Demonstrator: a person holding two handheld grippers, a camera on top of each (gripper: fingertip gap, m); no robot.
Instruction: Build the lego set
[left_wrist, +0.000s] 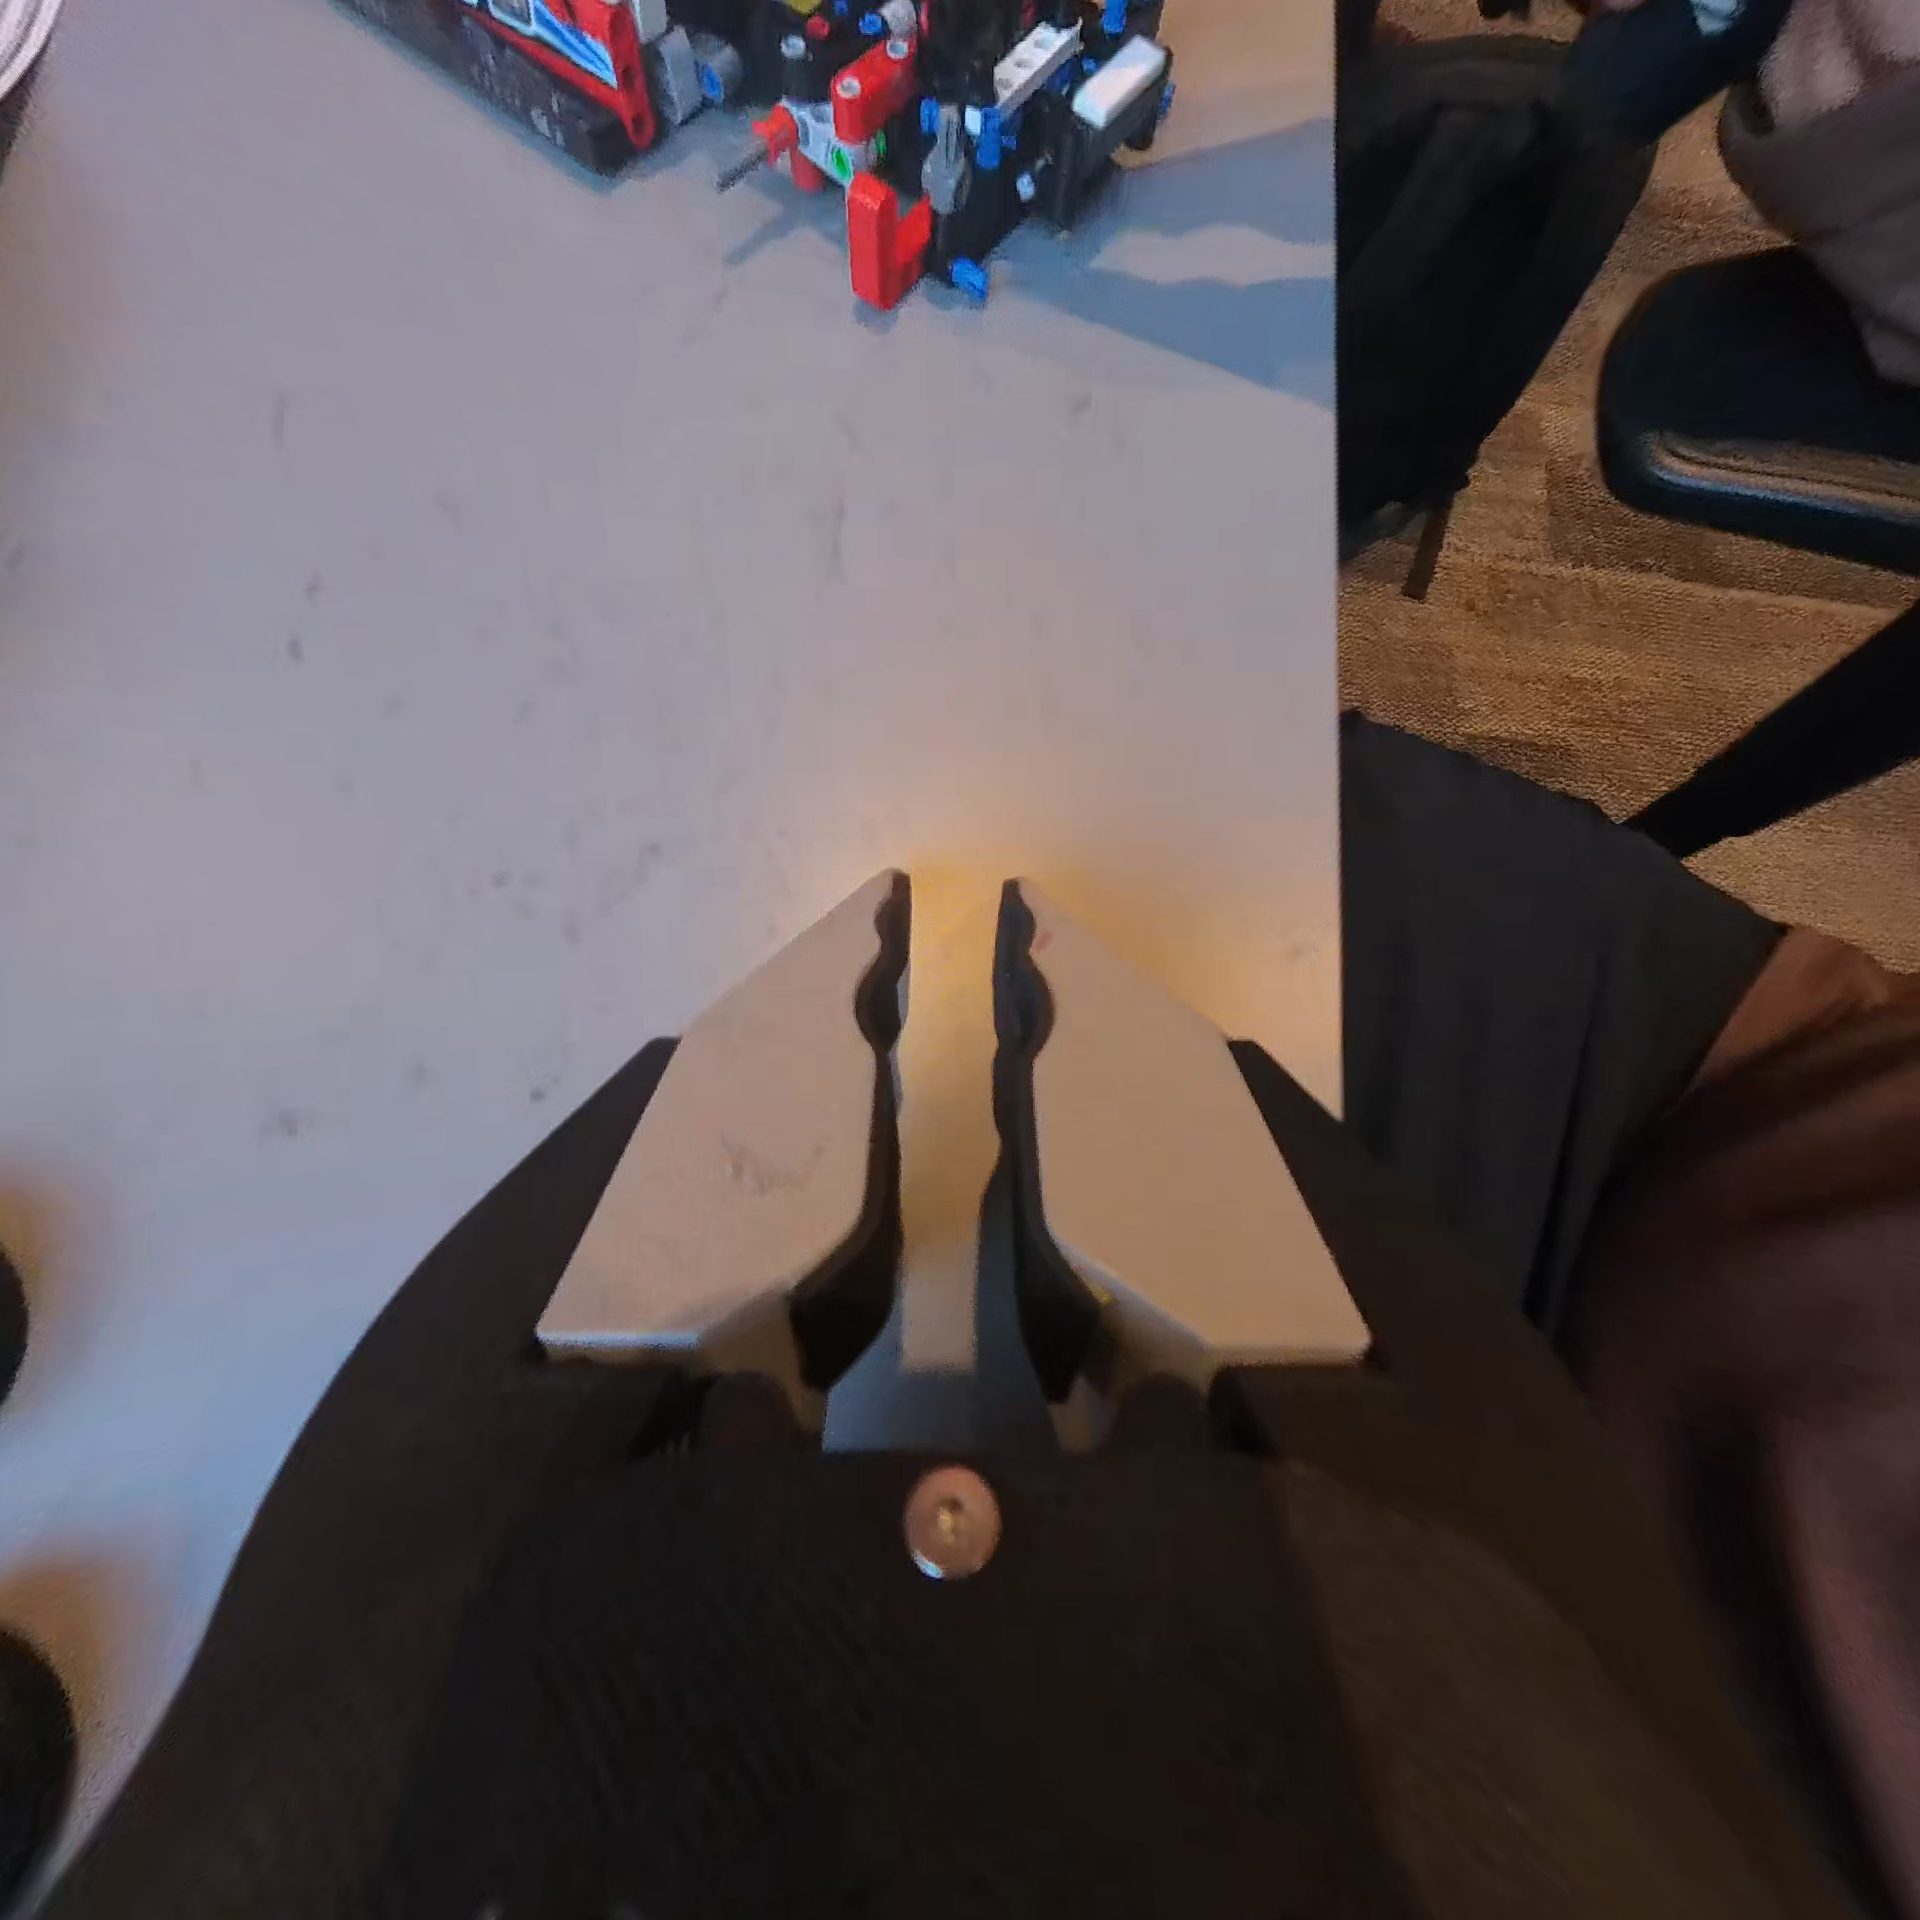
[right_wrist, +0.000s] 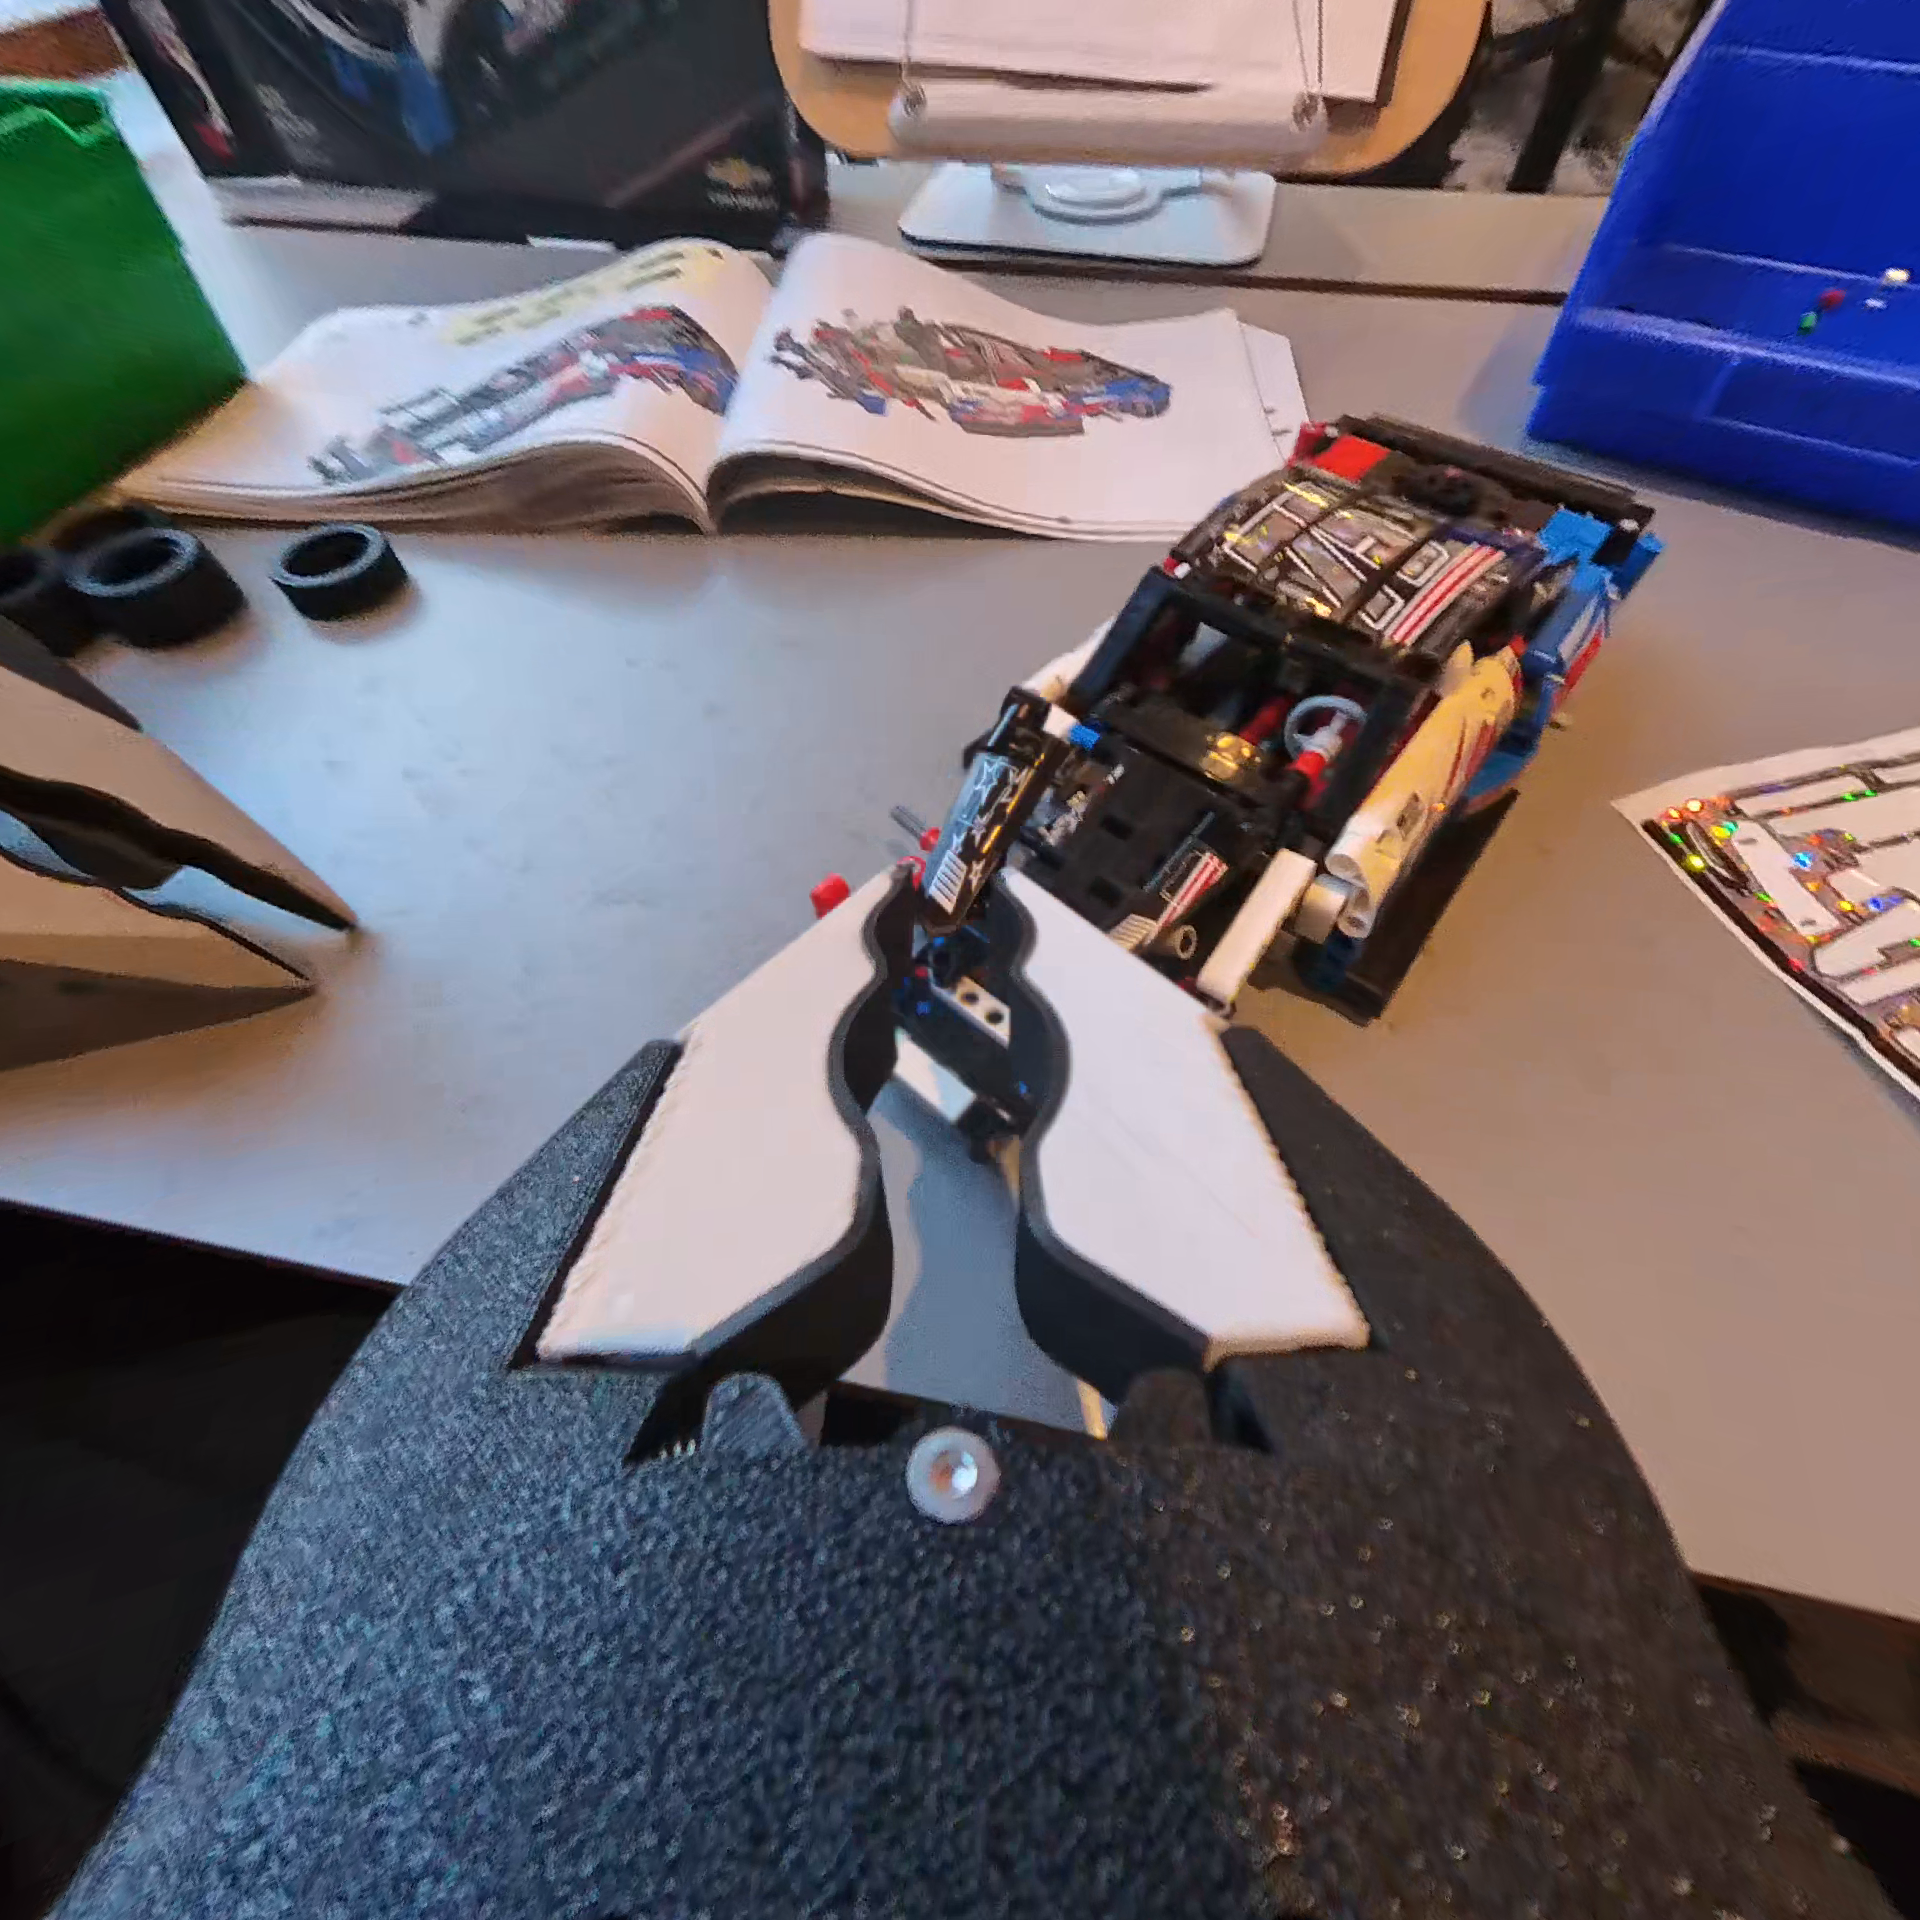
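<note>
The pale grey bench filled most of both views. In the right wrist view, the open paper instruction booklet with coloured car drawings lay across the upper centre of the frame, with a dark printed box behind it at the top and a blue plastic parts bin at the upper right. A green bin occupied the upper left edge. The partly built black, blue, white and red lego car sat on the bench right of centre, its nose pointing toward the lower centre of the frame. A glittering sticker sheet lay at the right edge. Three black rubber tyres rested at the left, just in front of the booklet. The right gripper, bottom centre, was closed around a small black lego sub-assembly bearing a starred sticker panel, held just beside the car's front. The left gripper entered from the left edge. In the left wrist view, the left gripper hovered over bare bench at lower centre, its fingers narrowly parted and holding nothing; the lego car appeared at the top of the frame, well apart from it.
</note>
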